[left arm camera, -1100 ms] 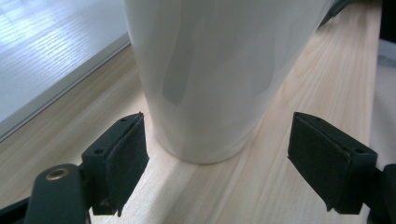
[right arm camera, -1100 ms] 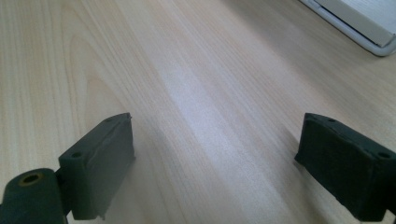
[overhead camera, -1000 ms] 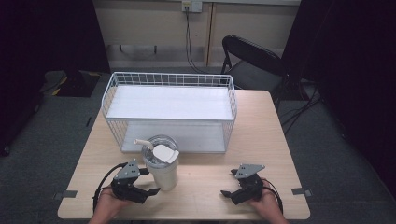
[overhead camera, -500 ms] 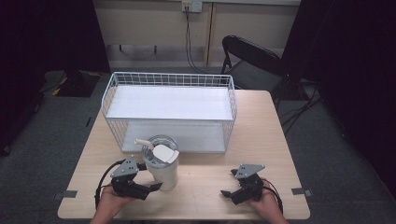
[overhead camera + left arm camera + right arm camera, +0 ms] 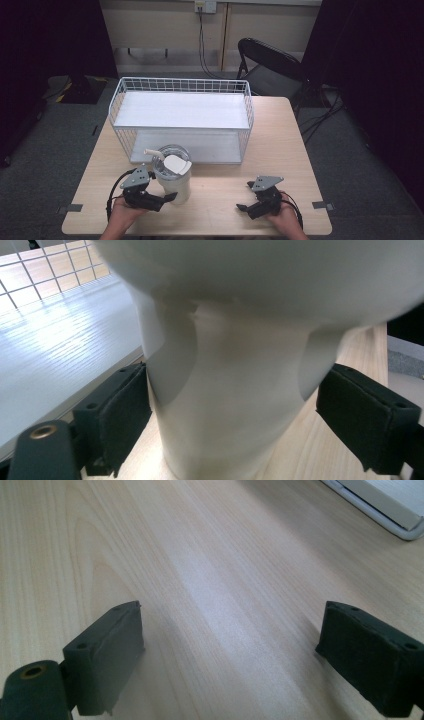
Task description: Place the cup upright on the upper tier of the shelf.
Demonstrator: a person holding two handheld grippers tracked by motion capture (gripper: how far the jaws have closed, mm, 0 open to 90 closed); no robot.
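Left gripper [image 5: 167, 197]: jaws spread wide around the base of the cream plastic tumbler with clear lid and straw [image 5: 173, 177]; one pad at the wall, the other apart, nothing clamped. Tumbler: upright near the front edge of the light wooden table [image 5: 280, 150], just before the white wire basket [image 5: 182, 120]. Right gripper [image 5: 244, 196]: wide open, empty, by the front edge.

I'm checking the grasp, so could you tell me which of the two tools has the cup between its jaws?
The left tool: its open jaws sit either side of the white cup. The right tool is open over bare table.
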